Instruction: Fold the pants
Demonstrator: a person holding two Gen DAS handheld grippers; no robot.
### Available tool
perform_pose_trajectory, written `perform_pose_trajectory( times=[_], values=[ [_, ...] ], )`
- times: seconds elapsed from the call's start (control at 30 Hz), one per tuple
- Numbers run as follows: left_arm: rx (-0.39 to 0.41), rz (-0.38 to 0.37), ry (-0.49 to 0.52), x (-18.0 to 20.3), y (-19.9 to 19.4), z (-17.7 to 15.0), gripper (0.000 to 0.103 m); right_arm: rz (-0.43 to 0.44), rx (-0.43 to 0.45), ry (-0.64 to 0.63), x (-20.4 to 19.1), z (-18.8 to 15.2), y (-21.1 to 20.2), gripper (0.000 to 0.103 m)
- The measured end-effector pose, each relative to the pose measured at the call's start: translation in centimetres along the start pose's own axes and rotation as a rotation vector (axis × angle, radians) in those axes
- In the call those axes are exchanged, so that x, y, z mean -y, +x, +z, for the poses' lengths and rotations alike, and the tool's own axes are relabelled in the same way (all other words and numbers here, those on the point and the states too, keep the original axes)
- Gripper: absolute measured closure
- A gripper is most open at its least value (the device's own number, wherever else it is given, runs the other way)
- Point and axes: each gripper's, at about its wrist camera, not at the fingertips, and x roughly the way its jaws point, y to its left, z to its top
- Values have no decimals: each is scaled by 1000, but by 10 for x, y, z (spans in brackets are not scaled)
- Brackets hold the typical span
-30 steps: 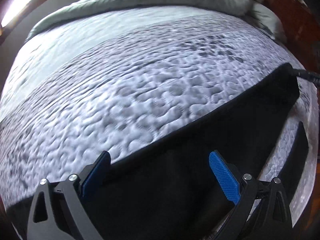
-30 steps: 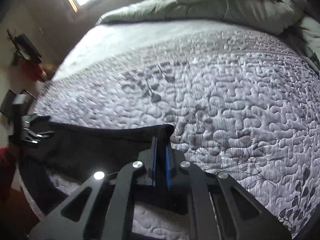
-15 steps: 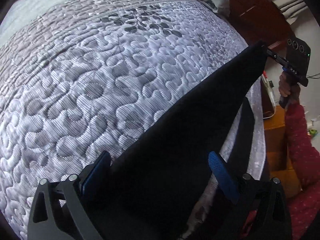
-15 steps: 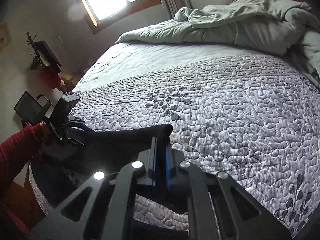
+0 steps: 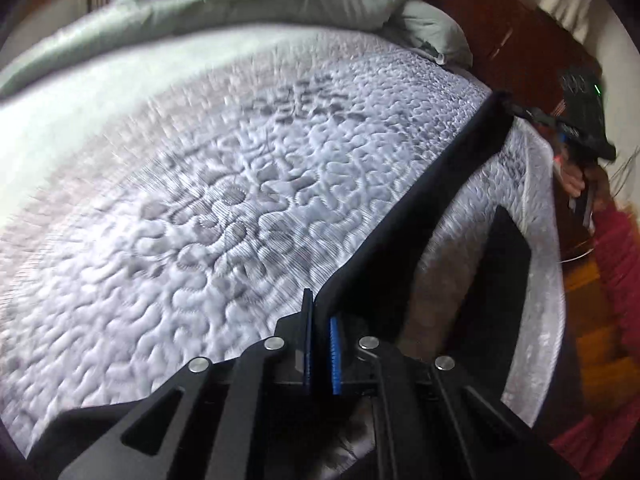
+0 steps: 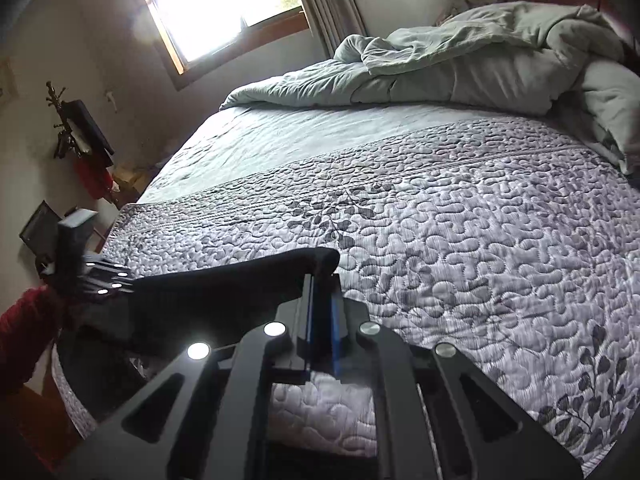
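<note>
**Stretched edge could slip free**

Black fabric pants (image 5: 420,216) hang taut above the grey quilted bedspread (image 5: 200,220). The left claw (image 5: 320,344) has just clamped shut on one corner; the right claw (image 6: 320,312) pinches the other. Uneven pulling risks tearing cloth from the thin grips.

The pants (image 5: 432,216) are matt black cloth, smooth and lint-free. The quilt (image 6: 460,240) on the bed is grey-lilac fabric, stitched into puffy, bumpy swirls with a faint sheen. At the top of the frame, the comforter (image 6: 480,64) is soft, matt, pale green cloth. The left gripper (image 5: 320,320) is matt black plastic with ribbed blue pads (image 5: 335,354) and shiny metal screws (image 5: 274,343). The headboard (image 5: 516,40) is dark reddish wood.
</note>
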Motion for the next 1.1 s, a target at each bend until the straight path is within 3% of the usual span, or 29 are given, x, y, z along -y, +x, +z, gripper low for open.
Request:
perform_pose_trajectory(
  times=[0.03, 0.2, 0.33, 0.47, 0.7, 0.8, 0.87, 0.93, 1.1],
  values=[
    [15, 64, 23, 21, -11, -11, 96, -11, 3, -9, -2, -6, -3, 97],
    [27, 231, 59, 81, -35, -61, 96, -35, -22, -24, -11, -50, -12, 97],
    [42, 297, 28, 118, -34, -98, 96, -61, -64, -10, -15, -96, -18, 97],
    [32, 380, 46, 152, -10, -135, 96, -93, -92, 26, -16, -138, -25, 97],
    [27, 432, -2, 157, 34, -167, 95, -190, -210, 72, -21, -190, -20, 96],
    [37, 421, -68, 147, 43, -169, 95, -218, -249, 150, -16, -200, -18, 92],
    [40, 419, -94, 146, 43, -168, 95, -218, -242, 208, -16, -201, -26, 81],
    [35, 419, -110, 146, 42, -167, 94, -194, -213, 265, -21, -201, -40, 61],
    [32, 417, -147, 146, 42, -167, 94, -39, -204, 339, -46, -197, -47, 56]
  ],
)
